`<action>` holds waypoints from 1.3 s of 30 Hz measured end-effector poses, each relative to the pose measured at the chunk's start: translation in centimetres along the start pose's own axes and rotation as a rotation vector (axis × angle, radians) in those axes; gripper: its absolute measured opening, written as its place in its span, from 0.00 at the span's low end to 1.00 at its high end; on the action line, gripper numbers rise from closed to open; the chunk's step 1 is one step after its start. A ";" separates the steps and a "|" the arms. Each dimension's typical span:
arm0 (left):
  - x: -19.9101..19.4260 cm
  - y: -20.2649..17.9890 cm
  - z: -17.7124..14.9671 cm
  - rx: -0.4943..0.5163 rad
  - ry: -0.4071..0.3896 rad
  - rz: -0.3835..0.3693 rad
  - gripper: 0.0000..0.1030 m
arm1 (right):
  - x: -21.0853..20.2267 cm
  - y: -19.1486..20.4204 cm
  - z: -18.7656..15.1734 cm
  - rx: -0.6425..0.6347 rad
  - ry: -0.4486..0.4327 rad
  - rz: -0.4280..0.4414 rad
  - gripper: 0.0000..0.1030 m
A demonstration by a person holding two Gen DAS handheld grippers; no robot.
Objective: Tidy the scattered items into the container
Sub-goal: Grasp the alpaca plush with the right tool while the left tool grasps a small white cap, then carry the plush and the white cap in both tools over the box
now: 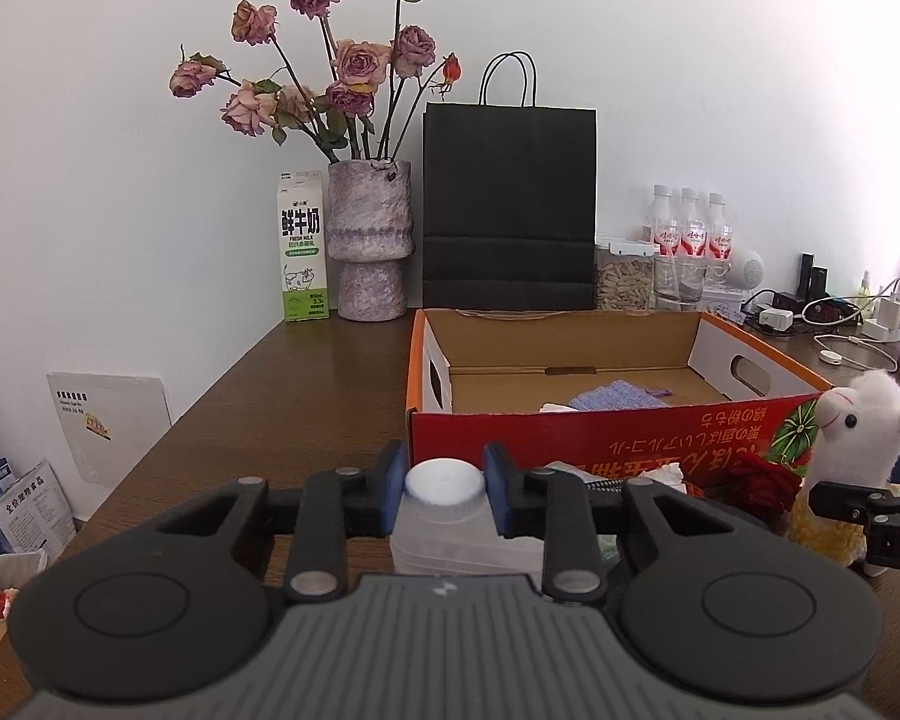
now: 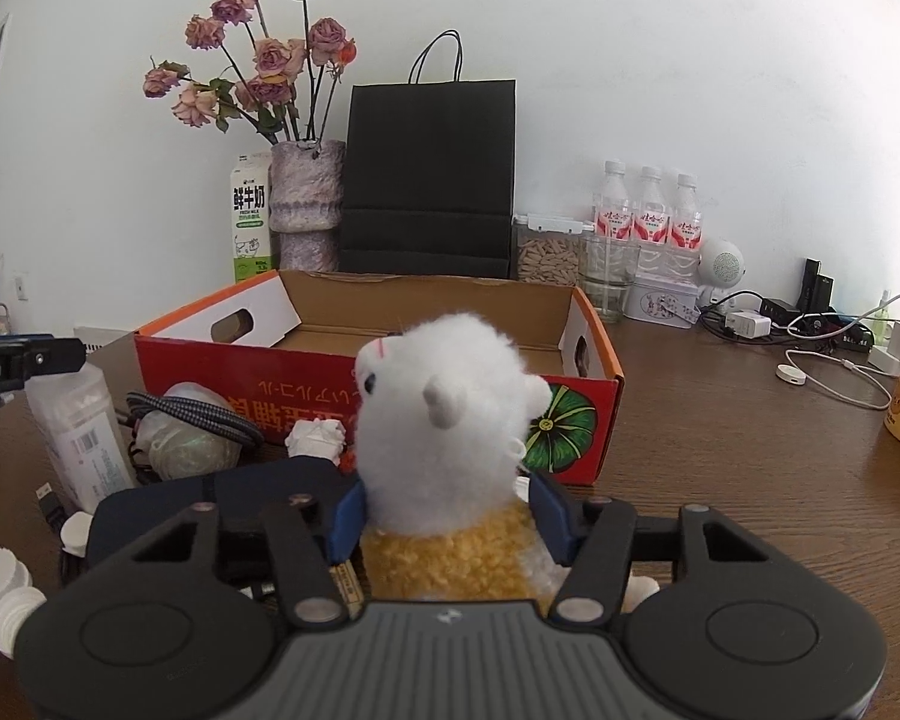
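- Box [image 1: 600, 438], red and orange cardboard, sits open-topped on the counter [image 1: 270, 420] just past both claws; a lilac cloth [image 1: 615, 394] lies inside already.
- Left claw [image 1: 444, 495]: its blue pads sit against the white cap of a pale plastic bottle [image 1: 450, 516], pinching it at the neck. The bottle stands upright on the counter, just before the box's near wall.
- Between the two: a braided cable [image 2: 198, 414], crumpled paper [image 2: 315, 441] and loose white caps [image 2: 3, 576] remain scattered on the counter.
- Right claw [image 2: 447, 519]: its pads press into the yellow body of a plush alpaca [image 2: 444, 420], whose white head rises above them, close to the box's front right corner.
- Step in hand, as I judge it: both grasps are just being secured, with nothing lifted.
- Next move calls for raising each item clear of the near wall, carrying it forward over the box, then releasing. The plush will give, so its grip may slip.
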State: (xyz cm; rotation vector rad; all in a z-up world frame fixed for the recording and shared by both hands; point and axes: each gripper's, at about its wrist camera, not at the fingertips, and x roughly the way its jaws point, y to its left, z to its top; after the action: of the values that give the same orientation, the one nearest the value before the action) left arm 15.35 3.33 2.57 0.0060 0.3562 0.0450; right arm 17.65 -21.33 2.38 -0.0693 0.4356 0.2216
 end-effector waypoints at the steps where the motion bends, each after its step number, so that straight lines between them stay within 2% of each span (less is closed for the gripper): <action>1: 0.0 0.0 0.0 0.002 0.000 0.002 0.28 | -0.1 -0.1 0.0 0.002 -0.003 0.001 0.52; 5: -0.2 0.0 0.0 -0.001 -0.008 0.002 0.28 | -0.5 -0.2 0.1 0.002 -0.024 0.001 0.44; 14: -0.7 -0.1 0.6 -0.009 -0.031 -0.004 0.28 | -1.4 -0.9 0.3 0.013 -0.051 0.011 0.42; 20: -1.0 -0.5 1.6 -0.006 -0.052 -0.020 0.28 | -2.7 -1.2 1.6 -0.004 -0.113 0.016 0.42; 25: -1.1 -1.5 3.6 0.041 -0.093 -0.035 0.28 | -3.1 -1.6 4.0 -0.026 -0.173 0.017 0.42; 32: 0.2 -2.8 8.4 0.061 -0.120 -0.099 0.28 | -1.6 -2.1 9.1 -0.065 -0.243 0.032 0.42; 36: 2.2 -3.9 11.5 0.081 -0.121 -0.111 0.28 | 0.9 -2.4 12.3 -0.077 -0.242 0.049 0.42; 39: 4.6 -4.7 13.5 0.083 -0.085 -0.111 0.28 | 3.5 -2.7 14.4 -0.072 -0.210 0.066 0.42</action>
State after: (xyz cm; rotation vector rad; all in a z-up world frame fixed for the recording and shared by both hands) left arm 24.56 -1.12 13.56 0.0703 0.2731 -0.0793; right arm 27.26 -21.60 13.92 -0.1015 0.2207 0.3065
